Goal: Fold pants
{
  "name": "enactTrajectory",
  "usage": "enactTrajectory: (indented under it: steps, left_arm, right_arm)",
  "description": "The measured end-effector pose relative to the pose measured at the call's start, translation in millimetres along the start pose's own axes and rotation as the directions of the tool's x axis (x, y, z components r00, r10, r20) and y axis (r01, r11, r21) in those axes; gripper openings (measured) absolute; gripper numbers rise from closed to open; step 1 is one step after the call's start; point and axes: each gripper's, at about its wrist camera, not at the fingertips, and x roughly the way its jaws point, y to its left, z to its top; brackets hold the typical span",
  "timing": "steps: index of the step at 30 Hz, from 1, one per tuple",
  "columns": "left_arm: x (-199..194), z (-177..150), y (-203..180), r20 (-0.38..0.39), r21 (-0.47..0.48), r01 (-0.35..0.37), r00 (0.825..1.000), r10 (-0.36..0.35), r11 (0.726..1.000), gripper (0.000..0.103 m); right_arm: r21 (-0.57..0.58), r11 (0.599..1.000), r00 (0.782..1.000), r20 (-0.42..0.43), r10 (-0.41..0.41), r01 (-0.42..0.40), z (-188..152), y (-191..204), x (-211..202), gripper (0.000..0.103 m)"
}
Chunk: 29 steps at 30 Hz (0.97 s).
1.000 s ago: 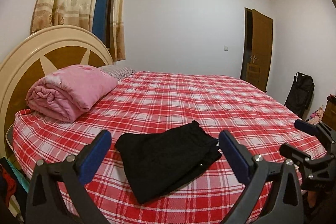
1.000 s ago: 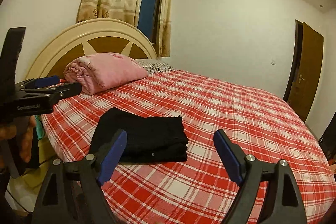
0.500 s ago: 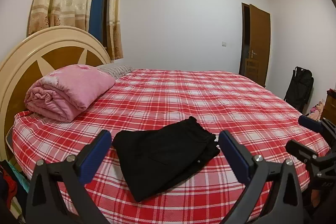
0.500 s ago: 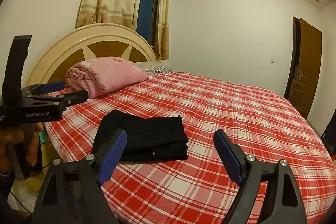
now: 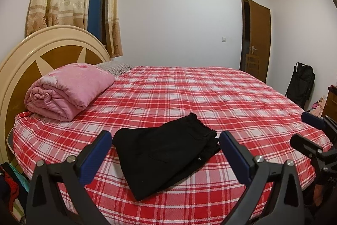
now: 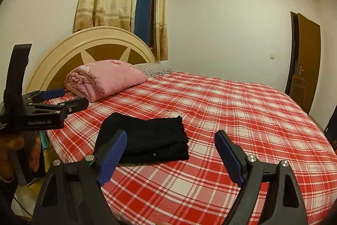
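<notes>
The black pants (image 5: 166,153) are lying folded into a compact stack on the red plaid bed (image 5: 210,98), near its front edge, with nothing touching them; no container is showing in either view, the bed alone is bearing things. A rolled pink quilt (image 5: 67,92) is resting against the cream headboard (image 5: 52,43), well apart from the pants, with a striped pillow (image 5: 115,66) just beside it. The left gripper (image 5: 164,153) is hovering in front of the bed with its blue-padded fingers (image 5: 95,153) spread wide and holding nothing, and the right gripper (image 6: 170,157) is hanging likewise, its fingers (image 6: 111,157) released and empty. The left wrist view is showing a black bag (image 5: 301,83) standing by the far wall near the brown door (image 5: 259,41), and the right gripper's tips at its right edge. The right wrist view is instead showing the left gripper from the side, with a hand (image 6: 10,153) gripping its handle.
</notes>
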Motion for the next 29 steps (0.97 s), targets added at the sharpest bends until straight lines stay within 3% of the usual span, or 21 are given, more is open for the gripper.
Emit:
enactTrajectory:
  steps: [7, 29]
  left_arm:
    - [-6, 3, -2, 0.025, 0.002, -0.008, 1.000, 0.007, 1.000, 0.103]
    - [8, -5, -2, -0.003, 0.031, -0.026, 1.000, 0.026, 0.999, 0.103]
  right_arm:
    - [0.008, 1.000, 1.000, 0.025, -0.009, 0.009, 1, -2, -4, 0.086]
    - [0.000, 1.000, 1.000, 0.002, -0.003, 0.003, -1, -3, 2, 0.086]
